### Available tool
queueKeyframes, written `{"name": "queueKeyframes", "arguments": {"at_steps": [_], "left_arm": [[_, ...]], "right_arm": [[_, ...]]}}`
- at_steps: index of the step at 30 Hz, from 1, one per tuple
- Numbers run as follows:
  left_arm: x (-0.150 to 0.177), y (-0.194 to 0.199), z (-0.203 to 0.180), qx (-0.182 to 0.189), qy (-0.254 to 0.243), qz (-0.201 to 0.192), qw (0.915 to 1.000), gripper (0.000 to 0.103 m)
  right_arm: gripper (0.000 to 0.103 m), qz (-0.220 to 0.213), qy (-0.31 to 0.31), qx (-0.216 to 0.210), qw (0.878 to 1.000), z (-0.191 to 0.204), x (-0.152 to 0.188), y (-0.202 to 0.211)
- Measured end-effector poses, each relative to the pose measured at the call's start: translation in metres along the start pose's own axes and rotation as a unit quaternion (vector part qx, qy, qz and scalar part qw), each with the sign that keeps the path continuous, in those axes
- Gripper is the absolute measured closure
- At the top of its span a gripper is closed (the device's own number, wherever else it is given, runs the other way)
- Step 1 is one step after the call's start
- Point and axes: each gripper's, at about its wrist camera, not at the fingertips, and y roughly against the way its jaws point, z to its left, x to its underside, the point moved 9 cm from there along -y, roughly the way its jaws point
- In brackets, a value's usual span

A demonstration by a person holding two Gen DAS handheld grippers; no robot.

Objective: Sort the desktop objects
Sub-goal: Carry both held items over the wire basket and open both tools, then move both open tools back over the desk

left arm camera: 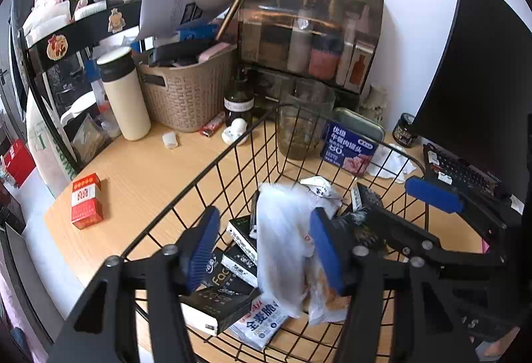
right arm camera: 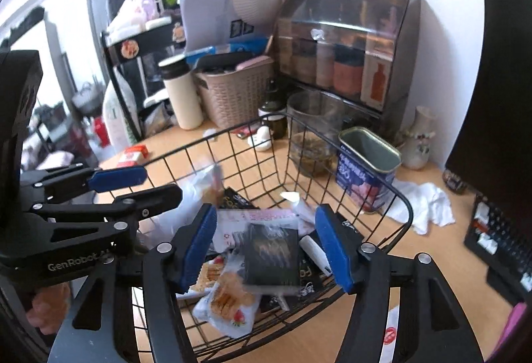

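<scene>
A black wire basket [left arm camera: 232, 147] [right arm camera: 212, 138] stands on the wooden desk and holds black boxes [left arm camera: 216, 303], snack packets [right arm camera: 226, 300] and a white tube. My left gripper [left arm camera: 266, 250] hangs open over it. A clear plastic bag [left arm camera: 282, 246] shows blurred between its blue pads, close to the right one, and the pads do not press on it. My right gripper [right arm camera: 266, 246] is open above the same basket, with a blurred black packet [right arm camera: 271, 255] loose between its fingers. Each gripper shows in the other's view: the left gripper [right arm camera: 159, 183], the right gripper [left arm camera: 395, 200].
On the desk lie a red box [left arm camera: 86, 200], a cream flask [left arm camera: 124, 97], a woven bin [left arm camera: 186, 90], a glass jar [left arm camera: 304, 123], a blue tin [left arm camera: 349, 147] and a white tissue [left arm camera: 392, 160]. A dark organiser [left arm camera: 312, 27], keyboard [left arm camera: 462, 170] and monitor [left arm camera: 475, 70] line the back and right.
</scene>
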Motion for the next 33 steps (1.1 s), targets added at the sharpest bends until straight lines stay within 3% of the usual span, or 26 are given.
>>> {"name": "queueKeyframes", "arguments": {"at_steps": [9, 21, 28, 33], "left_arm": [[0.005, -0.007, 0.0, 0.003, 0.006, 0.013, 0.9999, 0.038], [0.002, 0.01, -0.011, 0.019, 0.009, -0.006, 0.9998, 0.038], [0.003, 0.029, -0.074, 0.061, -0.047, -0.023, 0.9967, 0.038], [0.026, 0.019, -0.146, 0.123, -0.097, 0.013, 0.9876, 0.038]], "right_arm": [[0.042, -0.006, 0.006, 0.008, 1.0, -0.001, -0.002, 0.005], [0.042, -0.018, 0.012, 0.01, 1.0, -0.002, -0.009, 0.018], [0.042, -0.046, 0.02, 0.057, 0.997, -0.04, -0.019, 0.066], [0.042, -0.031, -0.005, 0.109, 0.994, -0.098, 0.007, 0.092]]}}
